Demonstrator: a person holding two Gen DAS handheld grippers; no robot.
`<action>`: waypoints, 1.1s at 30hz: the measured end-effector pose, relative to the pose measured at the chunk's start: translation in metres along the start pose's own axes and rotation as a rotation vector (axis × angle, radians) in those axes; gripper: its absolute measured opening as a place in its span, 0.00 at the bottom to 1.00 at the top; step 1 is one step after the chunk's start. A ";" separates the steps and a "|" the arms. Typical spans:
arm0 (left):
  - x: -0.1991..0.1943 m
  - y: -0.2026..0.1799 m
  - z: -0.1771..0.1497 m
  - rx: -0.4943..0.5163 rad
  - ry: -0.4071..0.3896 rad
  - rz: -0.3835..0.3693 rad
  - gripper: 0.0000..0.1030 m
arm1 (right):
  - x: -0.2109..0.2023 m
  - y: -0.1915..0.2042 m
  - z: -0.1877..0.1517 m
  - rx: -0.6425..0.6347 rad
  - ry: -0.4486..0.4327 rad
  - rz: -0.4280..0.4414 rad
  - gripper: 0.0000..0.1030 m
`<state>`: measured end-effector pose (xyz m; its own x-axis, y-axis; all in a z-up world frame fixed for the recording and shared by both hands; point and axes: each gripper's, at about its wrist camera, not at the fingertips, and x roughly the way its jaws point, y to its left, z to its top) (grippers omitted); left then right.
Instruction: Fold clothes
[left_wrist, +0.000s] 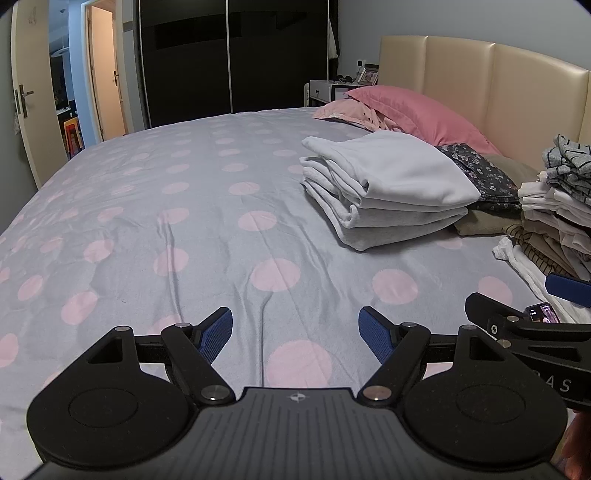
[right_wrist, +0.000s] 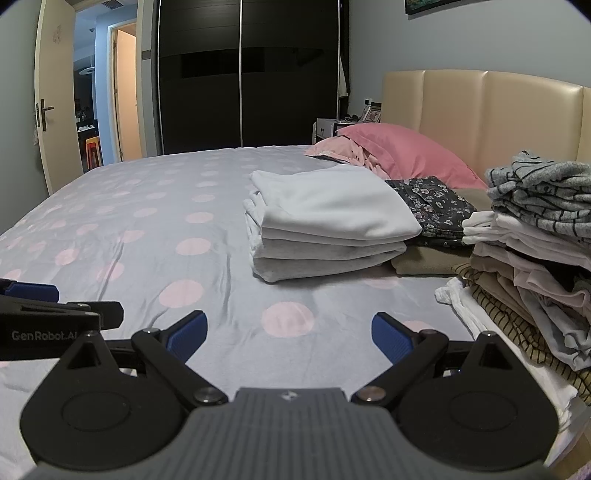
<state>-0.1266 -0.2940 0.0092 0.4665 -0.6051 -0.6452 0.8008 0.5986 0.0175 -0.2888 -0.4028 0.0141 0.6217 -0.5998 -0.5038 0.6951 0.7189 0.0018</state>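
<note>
I see the bed (right_wrist: 129, 229) first: grey duvet cover, pink dots, soft creases, nothing spread out for folding. Folded white and grey stack (right_wrist: 325, 221) sits mid-bed, knit, squared edges. Rumpled unfolded pile (right_wrist: 535, 258) at right looks like what's left. Left gripper (left_wrist: 295, 334) and right gripper (right_wrist: 288, 338) both gape wide, empty.
</note>
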 end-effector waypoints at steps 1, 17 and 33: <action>0.000 0.000 0.000 0.000 0.000 0.001 0.73 | 0.000 0.000 0.000 0.000 0.000 0.000 0.94; 0.001 -0.001 0.001 0.001 0.003 0.003 0.73 | 0.000 0.000 0.001 0.005 -0.004 0.000 0.94; -0.002 0.001 0.000 -0.002 -0.001 0.001 0.73 | 0.000 0.002 0.001 0.002 -0.003 0.005 0.94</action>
<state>-0.1266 -0.2921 0.0108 0.4675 -0.6051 -0.6444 0.7998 0.6000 0.0169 -0.2872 -0.4021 0.0145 0.6263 -0.5971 -0.5012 0.6924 0.7215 0.0059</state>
